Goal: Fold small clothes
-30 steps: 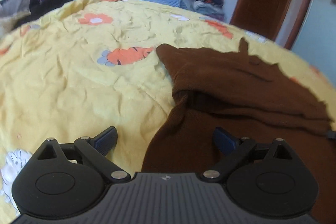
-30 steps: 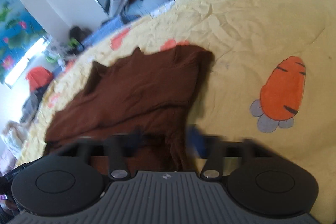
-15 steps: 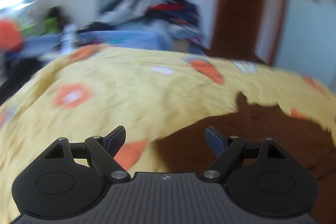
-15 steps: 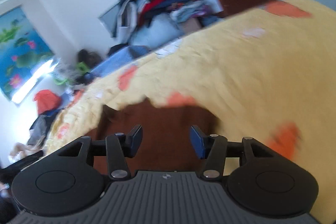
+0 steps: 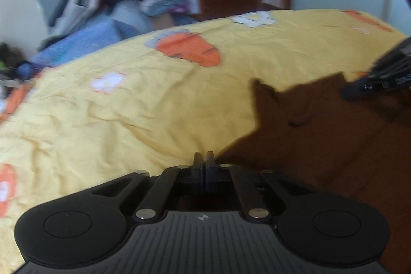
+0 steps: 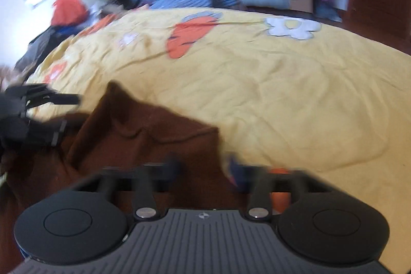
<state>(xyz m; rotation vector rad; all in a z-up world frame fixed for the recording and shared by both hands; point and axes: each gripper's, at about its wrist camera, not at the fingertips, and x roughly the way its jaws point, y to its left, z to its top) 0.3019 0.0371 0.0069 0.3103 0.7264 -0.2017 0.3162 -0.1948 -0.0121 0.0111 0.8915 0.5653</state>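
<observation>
Your left gripper (image 5: 203,158) is pinched tight at the left edge of the brown garment (image 5: 321,140), lower right of frame; can't tell if cloth's caught. Your right gripper (image 6: 204,166) gapes wide, blurred, over the garment's right edge, w/ yellow bedspread (image 6: 282,94) beyond.

We are reading no words, numbers or brand names anywhere; both views are showing only a small unreadable emblem on each gripper body.

both wrist views low, close — shared bedspread (image 5: 128,120)
</observation>
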